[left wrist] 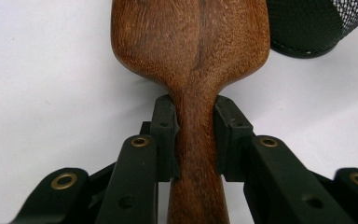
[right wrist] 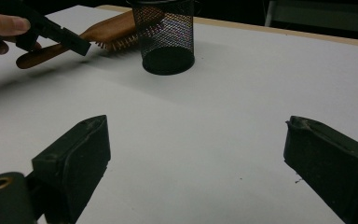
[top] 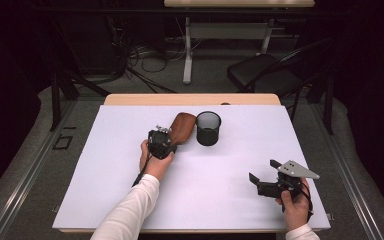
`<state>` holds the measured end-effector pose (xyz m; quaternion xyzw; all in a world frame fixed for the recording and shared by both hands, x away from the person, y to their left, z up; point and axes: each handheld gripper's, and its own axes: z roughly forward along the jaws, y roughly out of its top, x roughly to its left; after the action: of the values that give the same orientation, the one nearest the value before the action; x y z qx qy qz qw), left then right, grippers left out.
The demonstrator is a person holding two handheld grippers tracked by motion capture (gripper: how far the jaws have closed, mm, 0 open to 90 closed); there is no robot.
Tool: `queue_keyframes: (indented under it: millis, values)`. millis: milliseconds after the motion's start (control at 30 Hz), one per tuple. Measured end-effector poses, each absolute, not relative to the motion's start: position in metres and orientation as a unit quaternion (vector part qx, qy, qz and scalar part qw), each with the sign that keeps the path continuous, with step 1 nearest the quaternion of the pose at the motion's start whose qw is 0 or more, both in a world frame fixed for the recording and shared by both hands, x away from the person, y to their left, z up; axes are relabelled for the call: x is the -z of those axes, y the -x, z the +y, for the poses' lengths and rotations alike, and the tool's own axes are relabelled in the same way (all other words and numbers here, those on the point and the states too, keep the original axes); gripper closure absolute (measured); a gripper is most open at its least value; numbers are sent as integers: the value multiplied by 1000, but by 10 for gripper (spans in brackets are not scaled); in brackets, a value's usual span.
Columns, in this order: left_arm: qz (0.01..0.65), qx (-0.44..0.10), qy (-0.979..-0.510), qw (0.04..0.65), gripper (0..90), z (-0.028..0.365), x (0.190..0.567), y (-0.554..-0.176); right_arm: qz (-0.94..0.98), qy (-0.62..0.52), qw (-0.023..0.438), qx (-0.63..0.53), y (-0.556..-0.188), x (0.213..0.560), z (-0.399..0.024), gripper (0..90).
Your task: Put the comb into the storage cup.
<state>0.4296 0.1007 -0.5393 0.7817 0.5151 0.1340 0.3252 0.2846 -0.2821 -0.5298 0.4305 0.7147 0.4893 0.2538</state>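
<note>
Between the left gripper's (left wrist: 193, 135) 2 black pads sits the neck of a wooden hairbrush (left wrist: 191, 51), pinched from both sides where the handle narrows below the head. Handle end runs back under the jaws toward the hand; the head sticks out ahead of the fingertips. In the right gripper view the bristles point down and the brush looks tilted, head end higher than the handle end; can't tell if any part touches the table.

Just ahead and to the right of the brush head, as the left gripper sees it: a black mesh pen cup (left wrist: 312, 25), upright on the white table cover (left wrist: 42, 70). In the high view the brush head (top: 182, 126) is right beside the cup (top: 208, 128), near its rim; contact can't be told.

Right gripper (top: 264, 176) is well apart from both, near the table's front right corner, held in the person's right hand (top: 295, 200). Jaws spread wide, nothing between them, bare cover ahead of the pads. From its own view the cup (right wrist: 164, 39) is straight ahead and far off, with the brush (right wrist: 103, 35) and left gripper to the cup's left.
</note>
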Motion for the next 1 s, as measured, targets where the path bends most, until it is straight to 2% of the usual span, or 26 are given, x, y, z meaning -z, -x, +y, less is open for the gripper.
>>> queue_keyframes:
  millis: [1000]
  values:
    - [499, -168, -744, 411, 723, 138, 504, -406, 718, -430, 253, -485, -285, 531, -280, 67]
